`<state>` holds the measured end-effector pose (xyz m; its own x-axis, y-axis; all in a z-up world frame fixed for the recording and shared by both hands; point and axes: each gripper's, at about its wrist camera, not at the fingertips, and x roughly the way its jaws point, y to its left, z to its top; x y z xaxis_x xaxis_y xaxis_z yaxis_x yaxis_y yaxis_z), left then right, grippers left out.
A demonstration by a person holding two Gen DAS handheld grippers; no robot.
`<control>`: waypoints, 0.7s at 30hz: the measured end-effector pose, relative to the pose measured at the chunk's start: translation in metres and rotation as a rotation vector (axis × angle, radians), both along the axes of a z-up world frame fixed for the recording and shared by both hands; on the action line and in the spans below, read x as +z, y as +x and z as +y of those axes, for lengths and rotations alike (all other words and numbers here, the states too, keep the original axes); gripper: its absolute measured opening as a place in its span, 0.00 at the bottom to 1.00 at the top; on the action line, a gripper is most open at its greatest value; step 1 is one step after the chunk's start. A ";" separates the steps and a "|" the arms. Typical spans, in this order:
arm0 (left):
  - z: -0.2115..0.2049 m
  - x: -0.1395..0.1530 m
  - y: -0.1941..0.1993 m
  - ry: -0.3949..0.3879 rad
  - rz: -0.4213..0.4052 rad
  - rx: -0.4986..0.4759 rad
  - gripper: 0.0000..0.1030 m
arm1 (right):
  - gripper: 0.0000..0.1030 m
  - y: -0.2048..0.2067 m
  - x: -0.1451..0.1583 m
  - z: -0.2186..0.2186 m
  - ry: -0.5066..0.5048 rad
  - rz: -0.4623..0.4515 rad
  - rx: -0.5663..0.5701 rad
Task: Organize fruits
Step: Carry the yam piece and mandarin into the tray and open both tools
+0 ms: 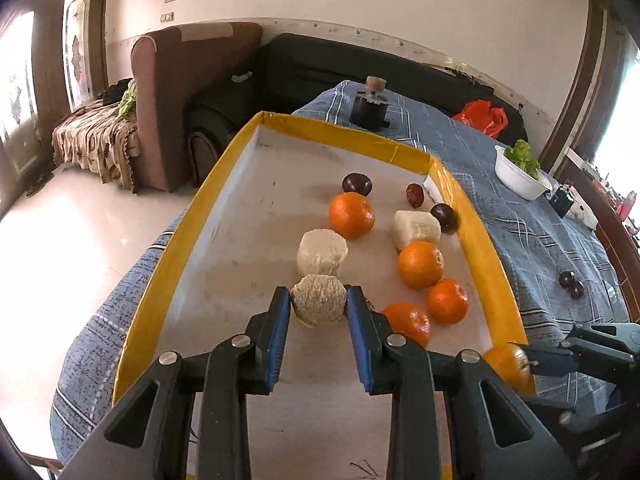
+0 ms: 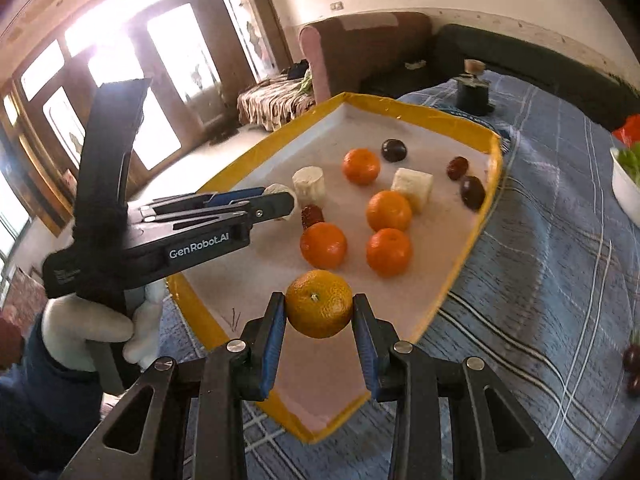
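A yellow-rimmed tray [image 1: 484,248] on the blue cloth holds several oranges [image 1: 352,215], two pale white chunks [image 1: 322,252], dark plums [image 1: 357,184] and red dates [image 1: 415,195]. My left gripper [image 1: 318,306] is shut on a pale white chunk [image 1: 318,305] just above the tray floor; it also shows in the right wrist view [image 2: 280,200]. My right gripper [image 2: 319,310] is shut on an orange [image 2: 319,304] held over the tray's near corner [image 2: 320,432]; that orange shows at the tray's right edge in the left wrist view [image 1: 506,364].
Two dark plums [image 1: 571,283] lie loose on the blue cloth right of the tray. A white bowl of greens [image 1: 520,172], a dark jar with a cork [image 1: 370,106] and a red bag [image 1: 482,117] stand farther back. A sofa [image 1: 192,92] is beyond the table.
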<state>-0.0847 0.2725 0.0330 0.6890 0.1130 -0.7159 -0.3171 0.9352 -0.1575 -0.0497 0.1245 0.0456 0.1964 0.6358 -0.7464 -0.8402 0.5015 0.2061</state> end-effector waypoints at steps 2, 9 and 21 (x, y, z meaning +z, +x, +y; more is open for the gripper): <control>0.000 -0.002 0.000 -0.002 0.003 -0.004 0.28 | 0.37 -0.001 -0.002 0.006 -0.021 -0.029 -0.005; 0.000 -0.002 0.003 0.009 0.007 -0.019 0.28 | 0.37 -0.001 -0.010 0.014 -0.061 -0.047 0.003; -0.007 0.002 0.002 0.025 0.000 -0.033 0.45 | 0.45 -0.001 -0.008 0.014 -0.059 -0.057 -0.006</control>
<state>-0.0829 0.2655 0.0354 0.6926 0.1081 -0.7132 -0.2864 0.9487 -0.1343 -0.0511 0.1385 0.0376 0.2431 0.5899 -0.7700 -0.8469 0.5162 0.1280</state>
